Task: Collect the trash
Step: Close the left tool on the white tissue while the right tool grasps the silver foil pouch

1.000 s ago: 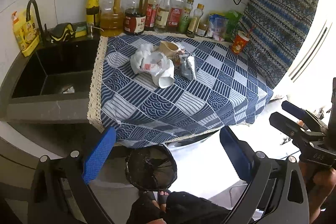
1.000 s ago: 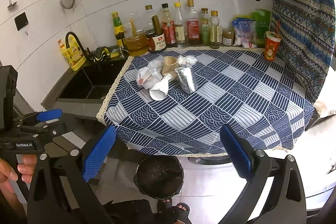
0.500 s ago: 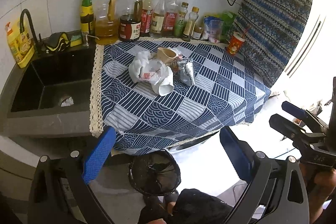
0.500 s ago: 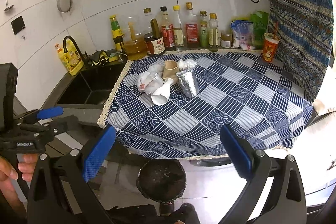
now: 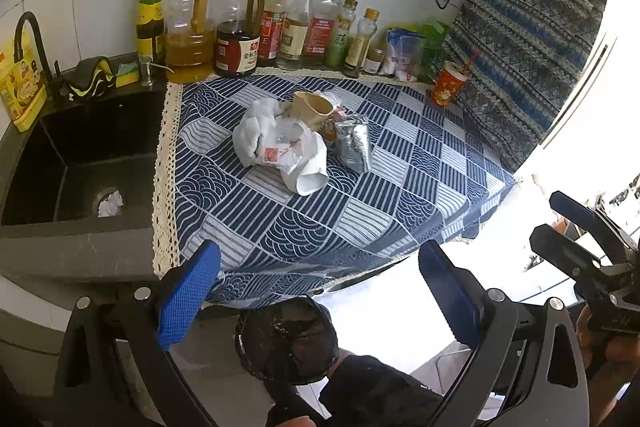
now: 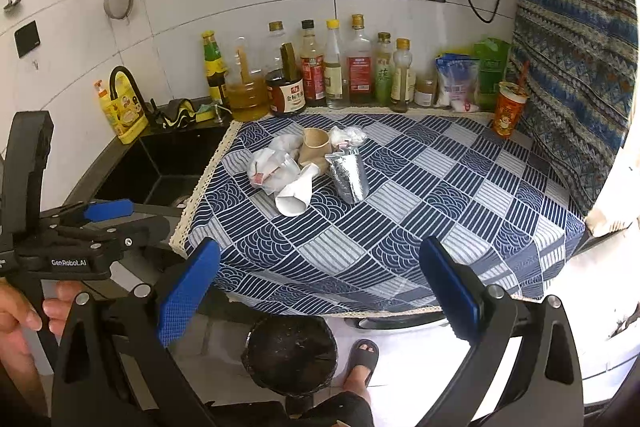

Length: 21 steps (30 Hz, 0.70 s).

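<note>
Counts of things on the counter and floor.
One cloth (image 6: 400,227); along its back edge, nine bottles (image 6: 312,67), two bags (image 6: 472,75) and one red cup (image 6: 507,109). Near the cloth's middle: two paper cups (image 6: 296,193), one foil pouch (image 6: 348,177), some crumpled wrappers (image 6: 272,167), their number unclear. One bin (image 6: 290,355) on the floor.

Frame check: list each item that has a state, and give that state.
left gripper: open, empty
right gripper: open, empty
white paper cup: on its side
tan paper cup: on its side
foil pouch: crumpled
bin: open, bag-lined
faucet: off
</note>
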Available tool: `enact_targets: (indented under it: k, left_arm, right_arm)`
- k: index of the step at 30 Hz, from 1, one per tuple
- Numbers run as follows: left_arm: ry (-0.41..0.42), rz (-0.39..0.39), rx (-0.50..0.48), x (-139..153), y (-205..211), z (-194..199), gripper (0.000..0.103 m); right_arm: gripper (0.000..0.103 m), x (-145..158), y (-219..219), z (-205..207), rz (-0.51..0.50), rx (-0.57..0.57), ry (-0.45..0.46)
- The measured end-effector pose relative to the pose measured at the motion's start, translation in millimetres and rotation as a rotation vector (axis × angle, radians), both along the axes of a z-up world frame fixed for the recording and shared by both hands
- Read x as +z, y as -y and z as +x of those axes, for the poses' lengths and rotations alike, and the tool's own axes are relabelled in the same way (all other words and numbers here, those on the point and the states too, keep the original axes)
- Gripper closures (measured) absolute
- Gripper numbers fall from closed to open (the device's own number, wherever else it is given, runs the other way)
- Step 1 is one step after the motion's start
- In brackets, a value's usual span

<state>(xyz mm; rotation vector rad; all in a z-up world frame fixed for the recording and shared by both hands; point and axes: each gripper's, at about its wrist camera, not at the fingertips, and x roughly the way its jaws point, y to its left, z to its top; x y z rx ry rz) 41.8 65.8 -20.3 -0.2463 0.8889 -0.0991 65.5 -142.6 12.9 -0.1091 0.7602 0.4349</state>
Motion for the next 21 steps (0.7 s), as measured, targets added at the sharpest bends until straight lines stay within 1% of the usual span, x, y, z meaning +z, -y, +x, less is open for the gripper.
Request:
enact_targets:
  k: [3, 5, 7, 11, 13, 15, 18, 21]
  left_arm:
    - [-0.009, -0.021, 0.005, -3.6, -4.3, 13.0, 0.007]
    - [-0.006, -0.081, 0.005, -7.4, -11.9, 24.0, 0.007]
    - [-0.012, -0.115, 0.013, -12.5, -19.6, 35.9, 0.007]
    - [-0.027, -0.149, 0.053, -27.4, -36.7, 66.3, 0.007]
    - [-0.011, -0.16, 0.096, -34.8, -48.1, 81.9, 0.007]
    - [-0.004, -0.188, 0.107, -43.1, -57.7, 98.5, 0.007]
    - [-0.023, -0.205, 0.127, -56.7, -67.4, 123.9, 0.007]
    - [-0.073, -0.24, 0.135, -77.4, -75.5, 155.1, 0.008]
  right_arm:
    - [0.004, -5.7, -2.0, 16.5, 0.006, 0.01, -0.016]
    - [0.004, -11.5, -3.7, 32.2, 0.013, 0.015, -0.032]
    - [0.004, -18.8, -5.5, 48.3, 0.011, 0.02, -0.048]
    - [0.004, -36.6, -8.0, 81.7, -0.012, 0.03, -0.095]
    - [0.004, -46.1, -7.9, 101.5, -0.006, 0.043, -0.12]
    - [0.004, -54.9, -9.0, 118.3, -0.012, 0.045, -0.142]
    - [0.004, -71.7, -12.5, 146.7, -0.041, 0.047, -0.176]
    - [0.004, -90.2, -16.5, 175.9, -0.04, 0.07, -0.225]
